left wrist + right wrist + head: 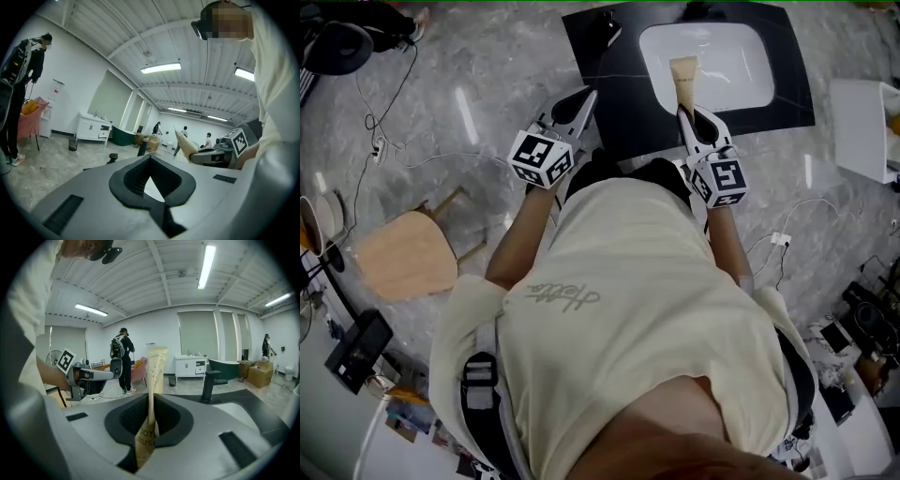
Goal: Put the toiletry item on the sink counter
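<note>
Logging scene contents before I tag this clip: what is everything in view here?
sink counter: one, black, ahead of the person
basin: one, white, set in the counter
faucet: one, black, left of the basin
toiletry pouch: one, beige, seen over the basin's near edge
stool: one, wooden, on the floor at left
cables: several, pale, on the grey floor
bystander: one, dark jacket, standing in the background
left gripper: grey, jaws together, empty
right gripper: grey, shut on the toiletry pouch
shirt: cream, on the person
</note>
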`<move>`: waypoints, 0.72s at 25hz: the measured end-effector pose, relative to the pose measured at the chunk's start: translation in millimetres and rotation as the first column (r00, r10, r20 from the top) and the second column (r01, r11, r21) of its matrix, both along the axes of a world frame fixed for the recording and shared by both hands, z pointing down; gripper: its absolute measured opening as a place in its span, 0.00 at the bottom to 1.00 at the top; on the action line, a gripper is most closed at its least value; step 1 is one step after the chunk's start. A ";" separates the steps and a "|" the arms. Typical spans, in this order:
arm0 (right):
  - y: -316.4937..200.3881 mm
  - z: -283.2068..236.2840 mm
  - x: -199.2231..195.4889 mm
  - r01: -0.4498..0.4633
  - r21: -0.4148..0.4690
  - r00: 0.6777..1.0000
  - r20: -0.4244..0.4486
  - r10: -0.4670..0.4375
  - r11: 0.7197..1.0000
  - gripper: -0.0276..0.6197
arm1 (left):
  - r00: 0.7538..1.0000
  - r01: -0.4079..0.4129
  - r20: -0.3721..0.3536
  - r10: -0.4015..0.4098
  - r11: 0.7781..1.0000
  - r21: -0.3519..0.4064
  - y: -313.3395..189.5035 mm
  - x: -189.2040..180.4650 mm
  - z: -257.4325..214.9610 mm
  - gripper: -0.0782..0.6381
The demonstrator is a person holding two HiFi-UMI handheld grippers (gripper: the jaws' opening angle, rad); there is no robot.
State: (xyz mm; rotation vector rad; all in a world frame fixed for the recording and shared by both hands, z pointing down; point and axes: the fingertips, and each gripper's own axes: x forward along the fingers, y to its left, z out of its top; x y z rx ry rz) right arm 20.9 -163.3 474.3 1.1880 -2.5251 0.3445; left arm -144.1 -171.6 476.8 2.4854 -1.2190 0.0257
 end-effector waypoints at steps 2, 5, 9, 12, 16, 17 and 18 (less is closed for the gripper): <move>-11.2 4.2 -7.2 0.021 -0.012 0.999 -0.025 -0.022 1.000 0.08 | 0.999 0.029 0.013 -0.029 1.000 0.008 -6.1 -11.4 2.8 0.11; -21.5 14.0 -9.8 0.059 -0.043 0.997 -0.043 -0.061 0.997 0.08 | 0.998 0.064 0.004 -0.064 0.998 0.008 -12.1 -14.8 4.9 0.11; -29.6 28.5 -5.4 0.107 -0.093 0.993 -0.044 -0.112 0.990 0.08 | 0.994 0.109 0.007 -0.109 0.994 -0.001 -10.3 -6.2 1.7 0.11; -38.3 36.8 -1.2 0.144 -0.109 0.988 -0.045 -0.149 0.984 0.08 | 0.990 0.137 0.021 -0.137 0.991 -0.007 -7.3 0.4 -0.9 0.11; -44.2 51.6 7.4 0.201 -0.146 0.976 -0.059 -0.211 0.969 0.08 | 0.982 0.179 0.060 -0.177 0.984 -0.020 -7.6 4.6 3.2 0.11; -44.9 58.5 10.4 0.208 -0.171 0.974 -0.053 -0.220 0.963 0.08 | 0.980 0.192 0.065 -0.190 0.981 -0.023 -7.6 5.5 3.8 0.11; -45.9 67.0 13.2 0.213 -0.197 0.973 -0.047 -0.226 0.957 0.08 | 0.976 0.207 0.068 -0.205 0.978 -0.026 -7.8 6.1 4.8 0.11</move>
